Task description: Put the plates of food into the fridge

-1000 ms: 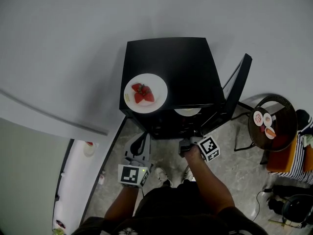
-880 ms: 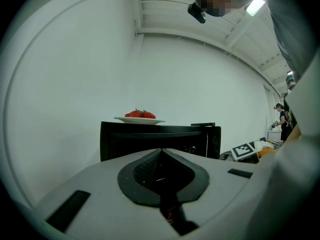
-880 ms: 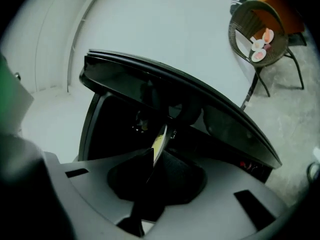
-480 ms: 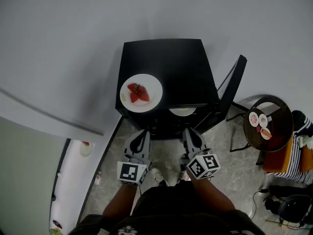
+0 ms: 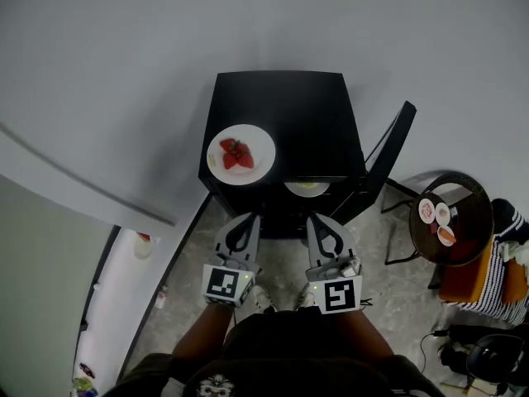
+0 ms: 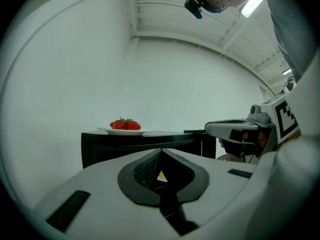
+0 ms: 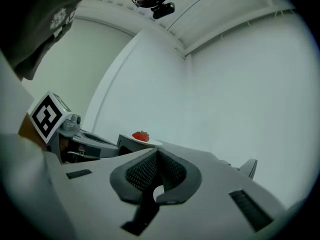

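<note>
We find the left gripper with its 2 jaws pressed together and nothing between them. The right gripper is in the same condition: jaws together, empty. Both are held side by side, a little apart, in front of the fridge, and both point toward its open front.

The fridge is a low black cabinet. Its door stands swung out on the right side. 1 white plate sits on the fridge top, near the front left corner, carrying red strawberries. Neither gripper touches it. A 2nd plate shows inside the open compartment, just under the front edge of the top; we cannot make out what it carries.

To the right of the fridge, well apart from both grippers, stands a dark round table bearing 3 small dishes. The floor beneath is pale grey stone.
</note>
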Available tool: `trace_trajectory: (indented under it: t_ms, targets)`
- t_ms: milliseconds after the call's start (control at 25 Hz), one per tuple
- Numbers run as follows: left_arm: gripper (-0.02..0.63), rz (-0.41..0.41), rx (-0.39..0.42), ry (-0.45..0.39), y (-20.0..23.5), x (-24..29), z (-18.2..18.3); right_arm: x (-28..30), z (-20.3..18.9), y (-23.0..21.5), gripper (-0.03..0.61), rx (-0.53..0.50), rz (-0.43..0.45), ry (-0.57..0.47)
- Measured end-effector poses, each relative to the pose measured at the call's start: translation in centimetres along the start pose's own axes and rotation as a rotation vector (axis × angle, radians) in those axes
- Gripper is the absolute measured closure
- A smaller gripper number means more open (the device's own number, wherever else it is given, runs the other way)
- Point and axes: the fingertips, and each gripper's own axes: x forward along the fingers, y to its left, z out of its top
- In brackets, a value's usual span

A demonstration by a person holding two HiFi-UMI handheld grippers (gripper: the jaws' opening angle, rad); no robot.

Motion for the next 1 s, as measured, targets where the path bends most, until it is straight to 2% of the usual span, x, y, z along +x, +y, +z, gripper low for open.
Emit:
trace_trajectory:
  t_ms: [320, 440, 760, 1000]
  targets:
    - [0.592, 0.028, -0.010, -0.039, -1.0, -0.5, 2.2, -0.7, 1.0, -0.7, 0.555, -0.016, 0.015, -0.012]
    - [0.592, 0.043, 0.003, -0.045, -1.2, -0.9, 2.4, -0.8, 1.4, -0.9, 0.555, 0.010, 0.019, -0.029]
    - [0.592, 0.096, -0.001, -0.064, -1.2, -1.2, 3.2, -1.2, 1.9, -0.4, 0.555, -0.005, 0.035, -0.048]
    - [0.592, 0.082, -0.008, -0.072, -1.5, -1.0, 3.6, -1.5, 1.6, -0.6, 0.555, 0.001, 0.031, -0.052]
